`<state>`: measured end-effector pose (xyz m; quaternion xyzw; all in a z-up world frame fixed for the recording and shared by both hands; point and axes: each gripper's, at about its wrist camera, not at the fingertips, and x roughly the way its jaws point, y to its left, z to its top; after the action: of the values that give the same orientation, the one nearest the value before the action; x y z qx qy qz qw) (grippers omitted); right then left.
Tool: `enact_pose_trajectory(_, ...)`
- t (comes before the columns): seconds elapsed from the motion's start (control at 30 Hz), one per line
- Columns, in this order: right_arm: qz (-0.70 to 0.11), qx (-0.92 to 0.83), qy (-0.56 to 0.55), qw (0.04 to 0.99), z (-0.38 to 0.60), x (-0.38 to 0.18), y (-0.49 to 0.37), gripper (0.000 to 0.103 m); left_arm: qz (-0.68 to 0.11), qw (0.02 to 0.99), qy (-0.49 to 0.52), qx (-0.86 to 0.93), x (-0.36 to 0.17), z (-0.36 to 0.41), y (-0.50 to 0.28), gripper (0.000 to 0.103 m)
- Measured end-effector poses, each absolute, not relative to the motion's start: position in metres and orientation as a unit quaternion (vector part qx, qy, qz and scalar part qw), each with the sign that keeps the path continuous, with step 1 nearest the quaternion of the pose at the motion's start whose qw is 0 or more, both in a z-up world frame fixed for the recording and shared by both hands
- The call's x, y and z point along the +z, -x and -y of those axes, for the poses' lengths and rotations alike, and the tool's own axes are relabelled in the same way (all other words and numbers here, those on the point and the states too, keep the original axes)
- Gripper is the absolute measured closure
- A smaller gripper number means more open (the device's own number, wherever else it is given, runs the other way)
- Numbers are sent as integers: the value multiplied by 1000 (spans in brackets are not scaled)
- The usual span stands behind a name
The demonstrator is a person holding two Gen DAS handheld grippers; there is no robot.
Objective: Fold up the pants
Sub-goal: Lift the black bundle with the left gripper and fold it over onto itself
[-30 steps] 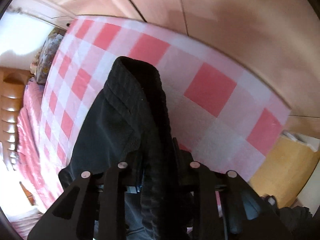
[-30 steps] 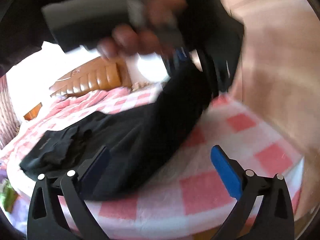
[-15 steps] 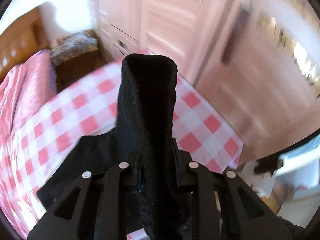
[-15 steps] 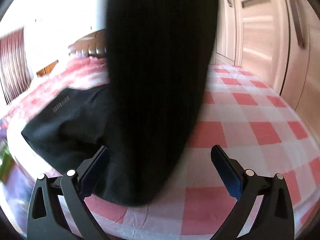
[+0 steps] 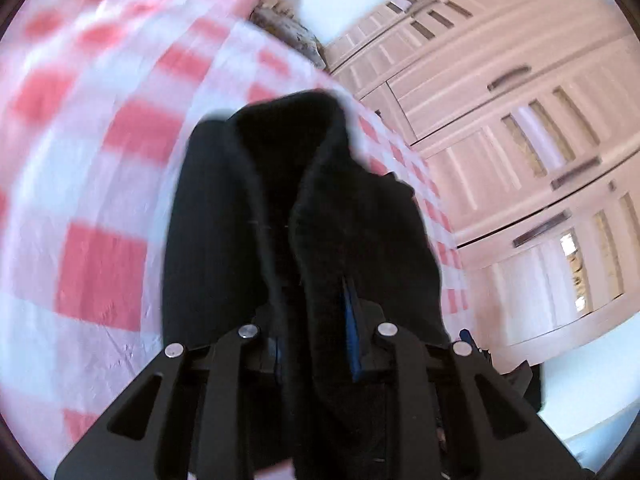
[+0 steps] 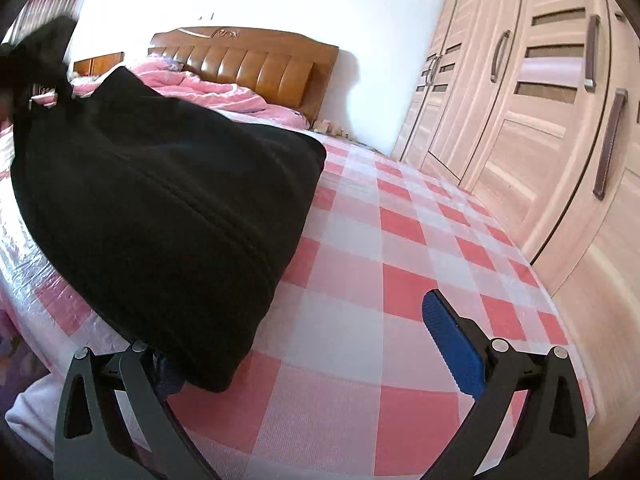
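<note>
A home bedroom: bed [image 6: 400, 240], headboard [image 6: 256, 64], wardrobe [image 6: 540, 120].

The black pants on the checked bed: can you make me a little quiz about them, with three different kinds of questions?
1. True or false: the left tongs are clamped on the black pants.
2. What stands beside the bed: A a fridge, B a wardrobe, C a bathtub?
3. Fill in: the right tongs are ____.

Key: 1 true. 2 B. 3 open.
</note>
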<state>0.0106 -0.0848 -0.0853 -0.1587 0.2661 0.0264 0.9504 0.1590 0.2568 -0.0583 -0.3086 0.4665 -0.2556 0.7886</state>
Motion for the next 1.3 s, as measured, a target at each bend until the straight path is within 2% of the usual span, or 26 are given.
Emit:
enact_pose_trajectory(0.13,-268,22,166,949,84,-88,-14,5,-421,795,340,-273,-61,-266,-144,80)
enact_pose_trajectory(0.4,-273,18,165,948,86,-90,-20,5,-381,835,303,-257,-45,-256,-116,80)
enact_pose_trajectory(0.5,-272,20,166,948,84,-90,-18,5,-393,826,318,-249,-69,-270,-122,73)
enact_pose_trajectory(0.6,-272,22,168,947,84,-90,-18,5,-378,823,333,-261,-76,-281,-123,71)
enact_pose_trajectory(0.73,-276,25,162,947,85,-89,-19,5,-378,836,310,-248,-63,-275,-121,80)
enact_pose_trajectory(0.9,-271,30,171,947,81,-86,-16,5,-378,840,295,-253,-46,-278,-129,80)
enact_pose_trajectory(0.97,-268,30,183,945,78,-86,-14,5,-401,841,289,-220,-60,-283,-138,68)
enact_pose_trajectory(1.0,-269,32,188,944,77,-86,-13,5,-405,844,289,-198,-67,-288,-139,57)
enact_pose_trajectory(1.07,-270,45,193,942,79,-84,-7,5,-392,838,325,-195,-73,-302,-132,57)
enact_pose_trajectory(1.1,-269,54,196,941,80,-82,-2,5,-386,844,330,-171,-70,-308,-125,45)
enact_pose_trajectory(1.13,-267,72,196,941,83,-79,5,5,-381,855,321,-140,-66,-312,-119,27)
enact_pose_trajectory(1.23,-261,139,155,943,96,-66,25,5,-349,891,277,-90,-35,-311,-89,26)
enact_pose_trajectory(1.3,-252,164,114,947,106,-56,31,5,-323,916,215,-101,-1,-282,-69,24)
